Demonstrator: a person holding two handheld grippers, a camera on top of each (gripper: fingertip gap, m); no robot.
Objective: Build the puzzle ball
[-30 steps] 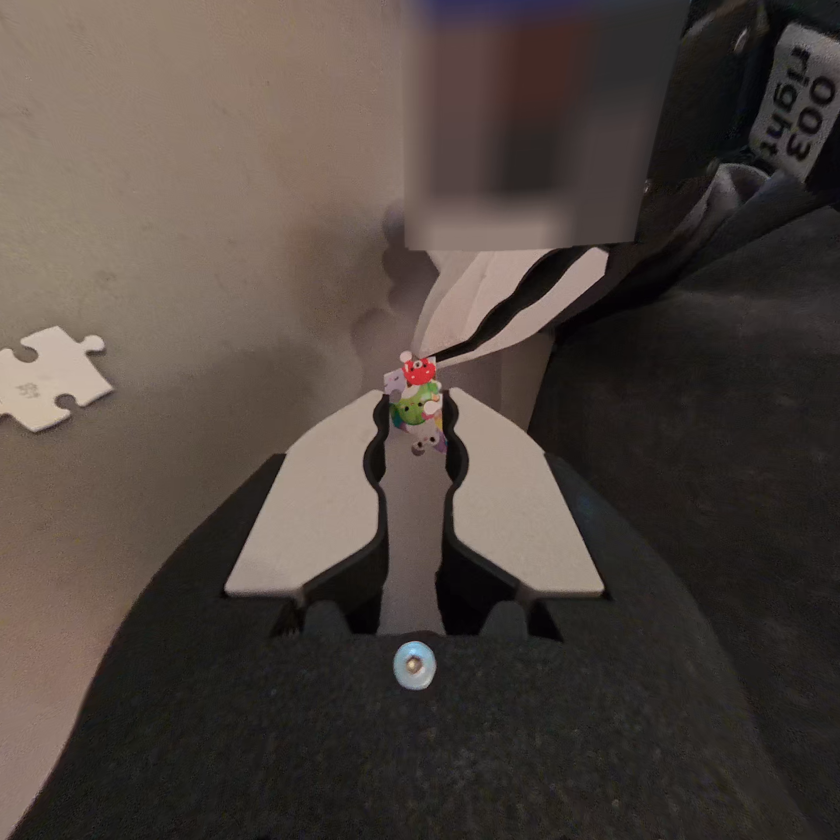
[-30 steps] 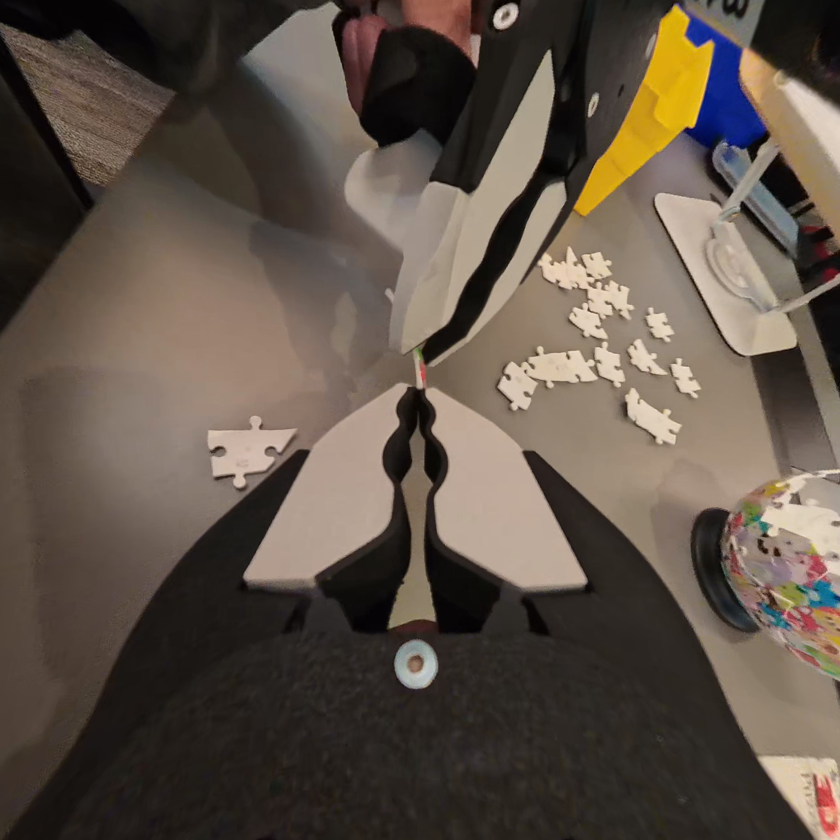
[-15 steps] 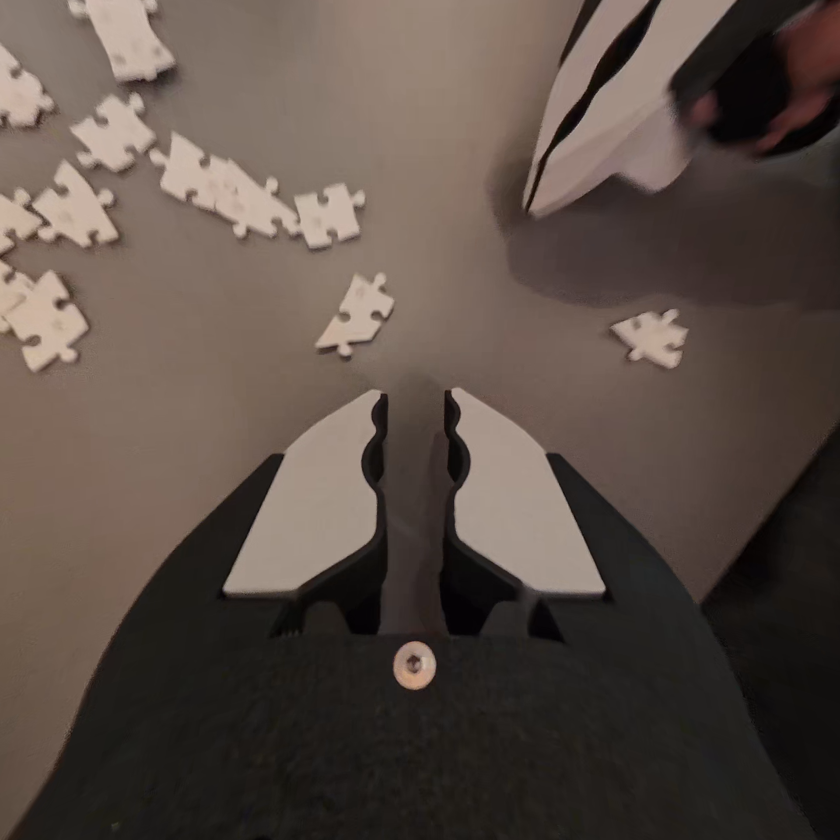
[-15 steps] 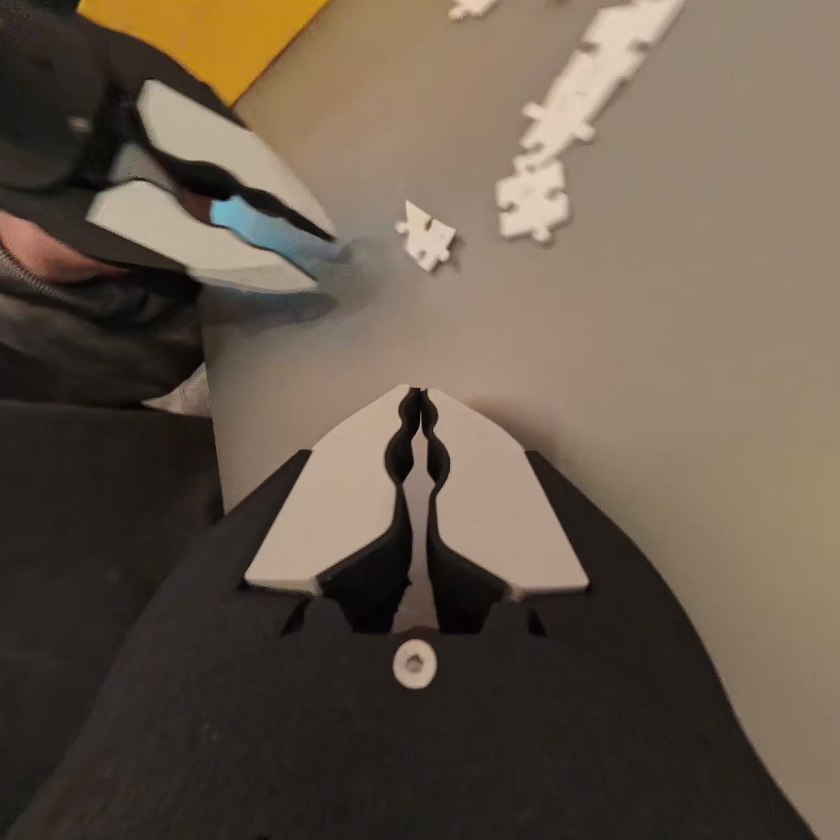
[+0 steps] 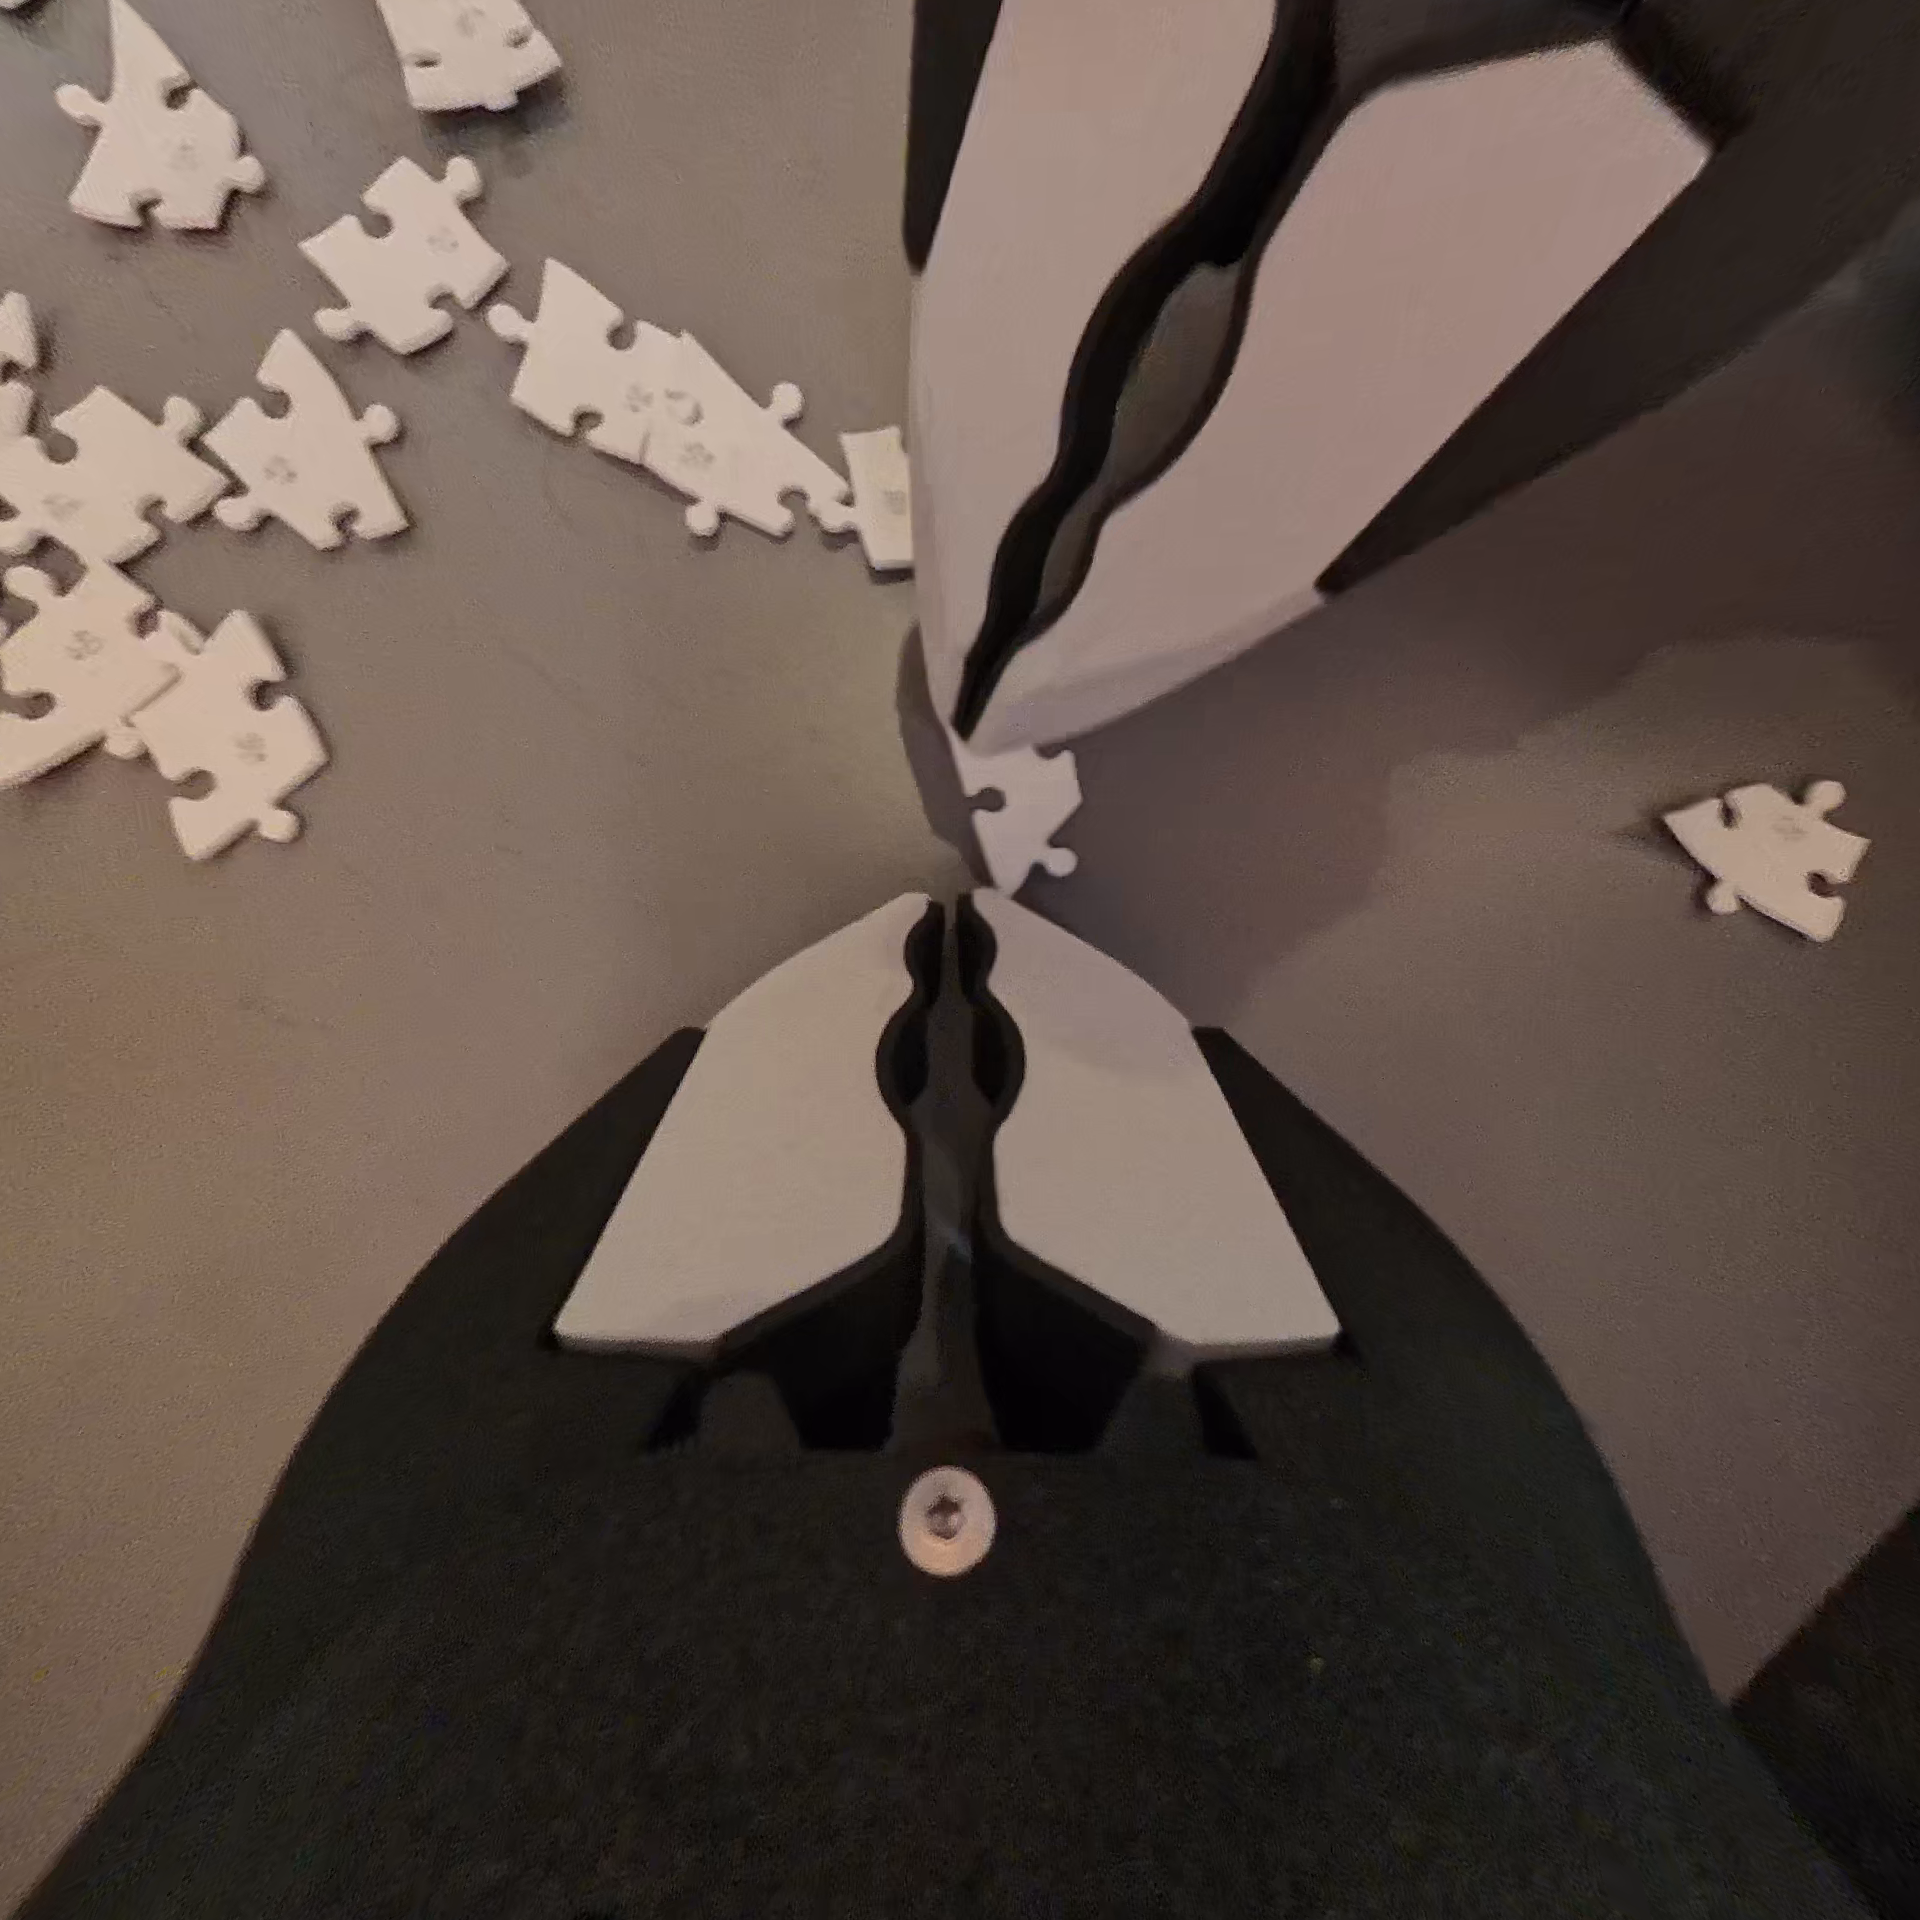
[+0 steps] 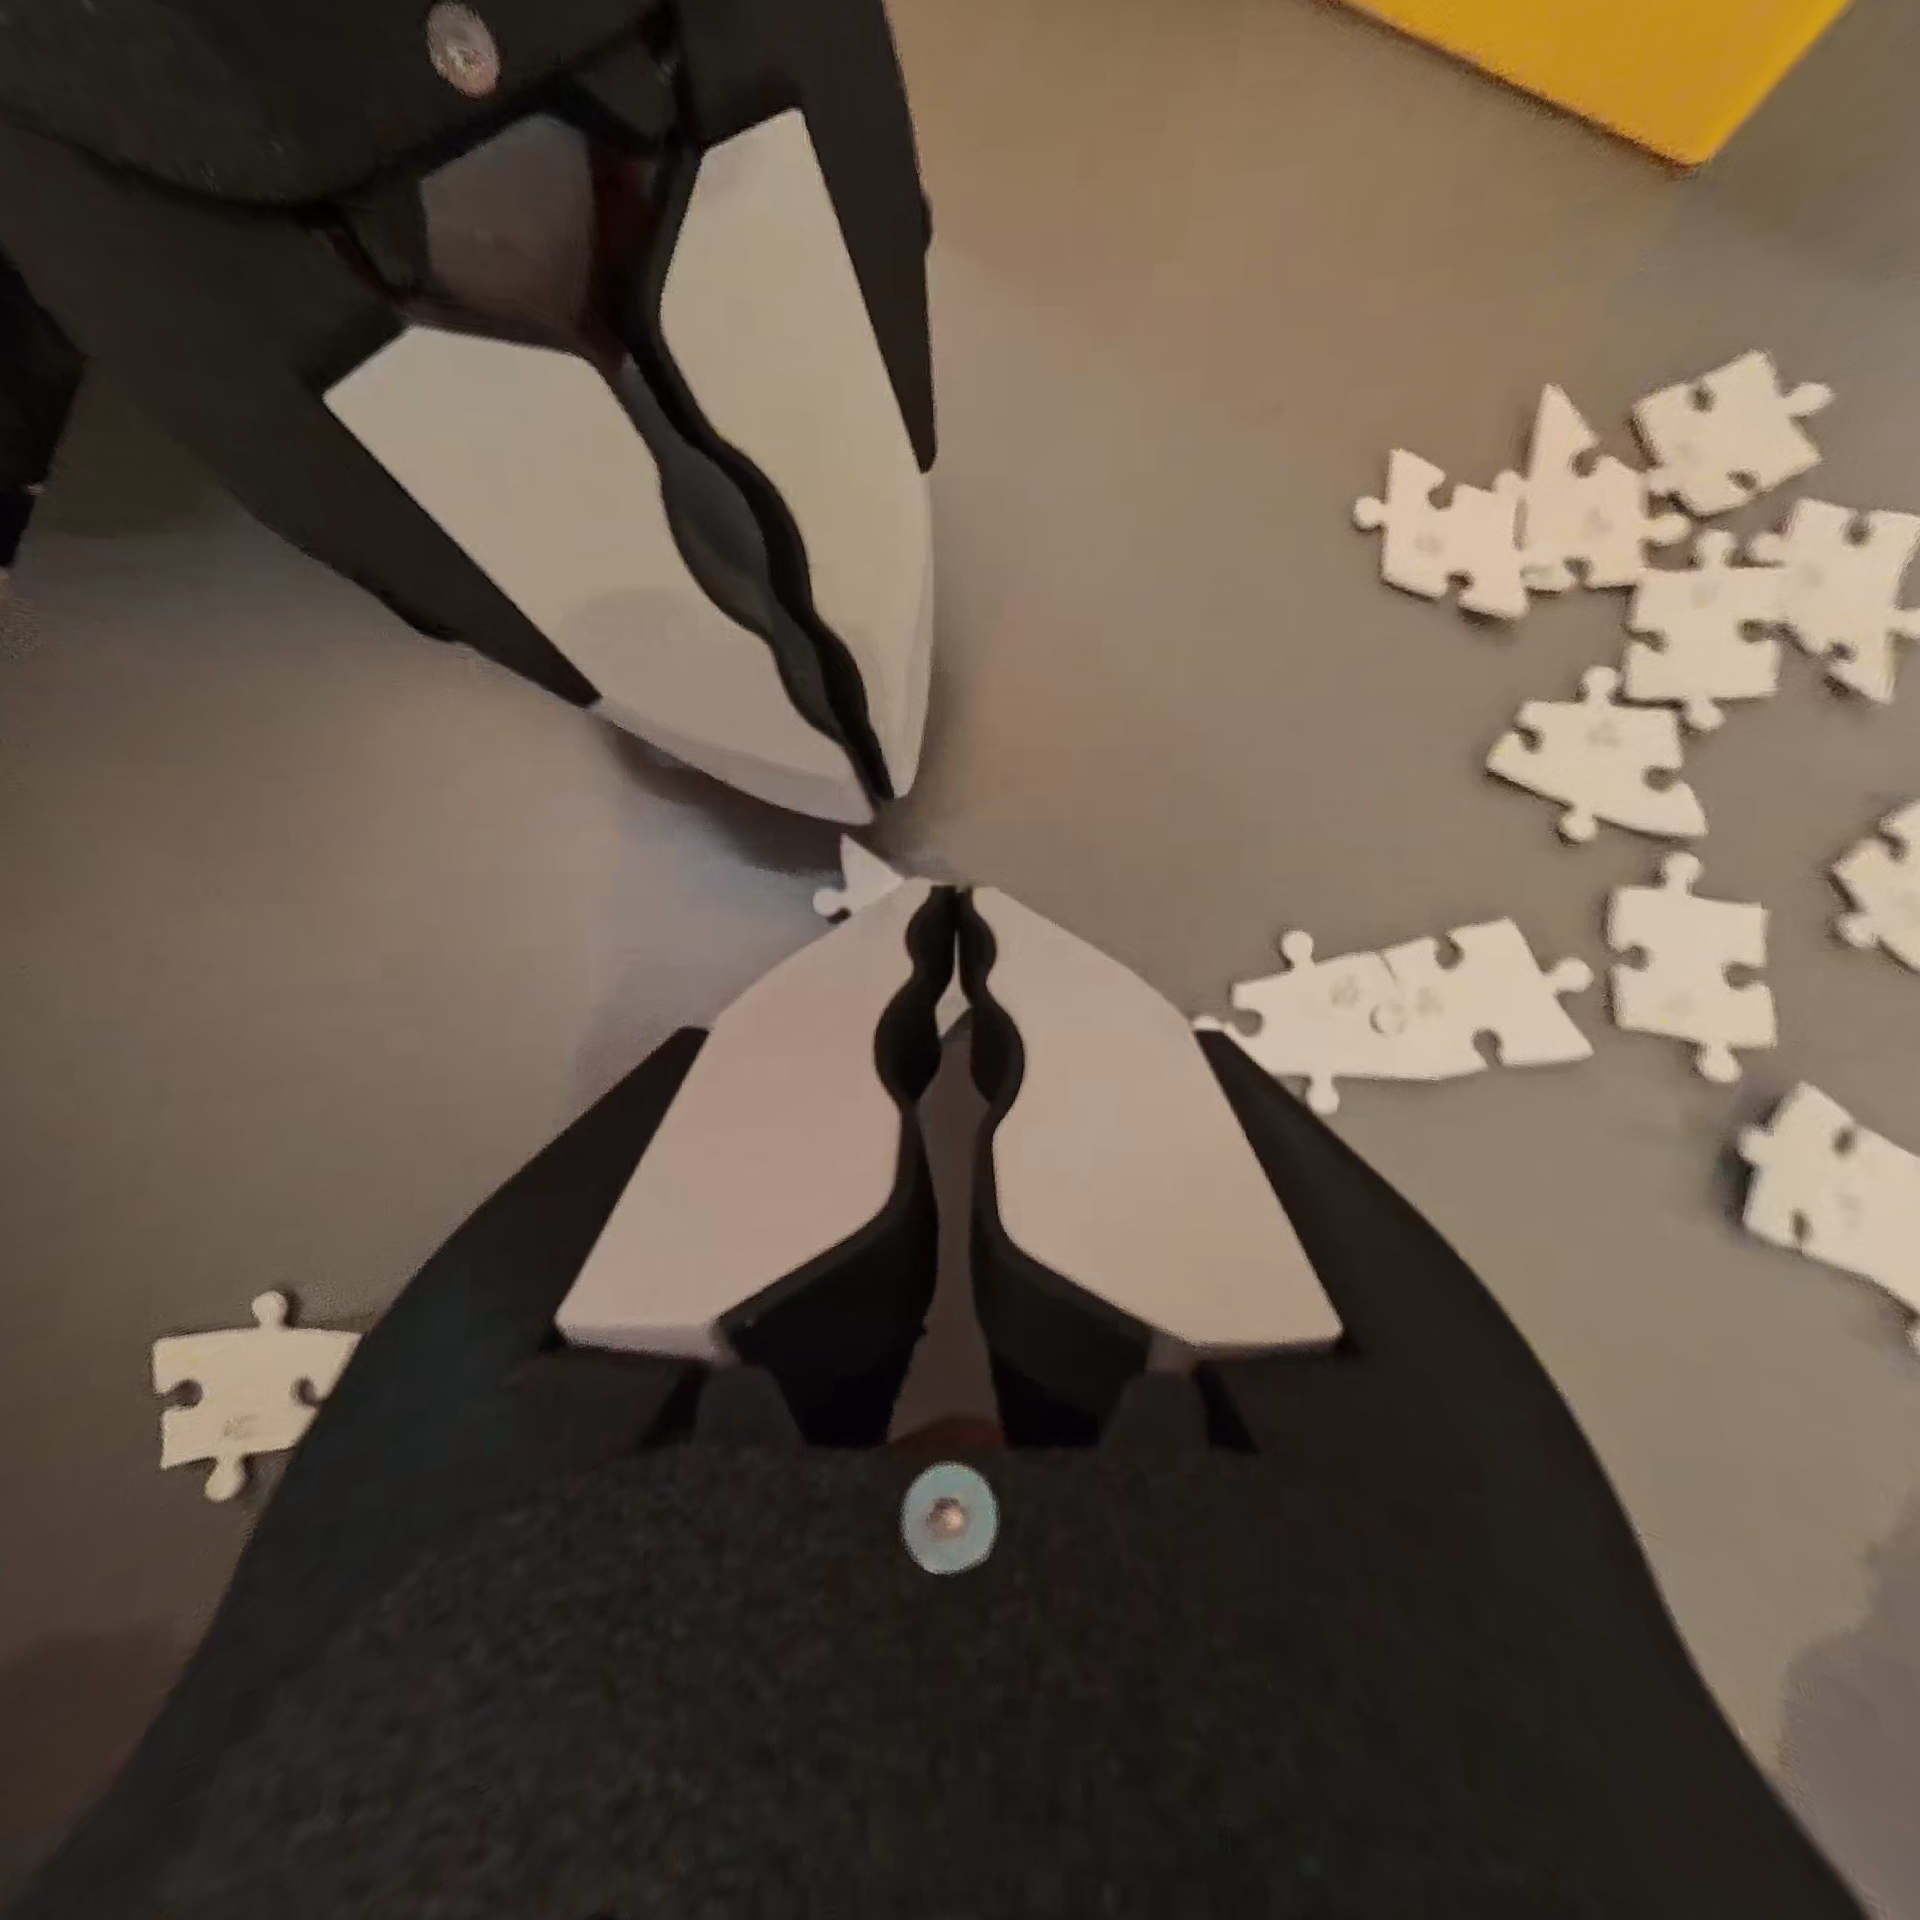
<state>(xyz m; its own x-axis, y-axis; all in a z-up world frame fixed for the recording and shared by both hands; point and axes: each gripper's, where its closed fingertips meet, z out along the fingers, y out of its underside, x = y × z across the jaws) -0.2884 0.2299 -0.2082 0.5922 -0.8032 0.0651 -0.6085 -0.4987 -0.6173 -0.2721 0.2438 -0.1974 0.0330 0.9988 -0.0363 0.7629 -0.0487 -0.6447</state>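
A white-backed puzzle piece [image 5: 1023, 816] lies on the grey table [image 5: 520, 987], caught between the tips of both grippers. My left gripper [image 5: 951, 902] is shut, and its tips touch the piece's near corner. My right gripper [image 5: 968, 727] comes down from the upper right, shut, with its tips at the piece's far edge. In the right wrist view, the right gripper [image 6: 954, 896] is shut over the piece [image 6: 857, 883], which pokes out to the left. The left gripper [image 6: 881, 795] points down just beyond it. I cannot tell whether either gripper pinches the piece. The ball is out of view.
Several loose white pieces [image 5: 301, 447] are scattered to the left of my left gripper and also show in the right wrist view [image 6: 1662, 727]. A single piece [image 5: 1766, 857] lies to the right. A yellow object [image 6: 1621, 62] sits at the far edge. The table edge [image 5: 1829, 1600] is near. The tips of both grippers are at nearly the same place.
Both grippers have come down from mid-air to the table. The left gripper has closed from open. The tips have come together at one white piece.
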